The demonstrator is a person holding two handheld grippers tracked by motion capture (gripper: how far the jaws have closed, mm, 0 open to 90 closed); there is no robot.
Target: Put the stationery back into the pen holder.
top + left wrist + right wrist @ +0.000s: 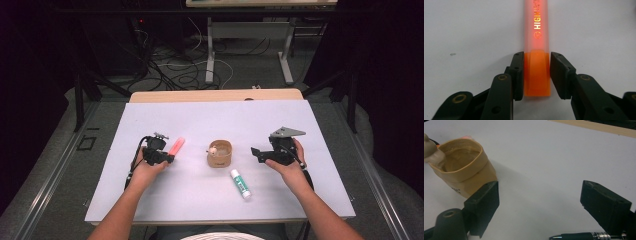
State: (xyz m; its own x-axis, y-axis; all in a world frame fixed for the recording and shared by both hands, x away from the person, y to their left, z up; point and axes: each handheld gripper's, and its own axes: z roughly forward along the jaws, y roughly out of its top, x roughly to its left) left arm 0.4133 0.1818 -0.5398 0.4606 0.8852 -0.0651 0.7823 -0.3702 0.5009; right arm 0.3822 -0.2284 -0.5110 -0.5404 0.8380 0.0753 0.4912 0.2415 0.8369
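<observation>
An orange-pink highlighter (176,146) lies on the white table left of centre. My left gripper (169,158) is shut on its near end. In the left gripper view both pads press the solid orange end of the highlighter (536,37), and its translucent barrel runs straight away from my left gripper (537,72). My right gripper (256,154) rests right of centre with its jaws wide open and pointing towards a tan cup (220,154). In the right gripper view nothing lies between the fingers of my right gripper (540,195), and the cup (461,170) stands to their left.
A small pale lump (213,149) sits on the cup's rim. A white tube with a green label (240,183) lies near the front edge, in front of the cup. A black pen (584,236) lies just under my right gripper. The table's wooden far edge (215,95) borders the white sheet.
</observation>
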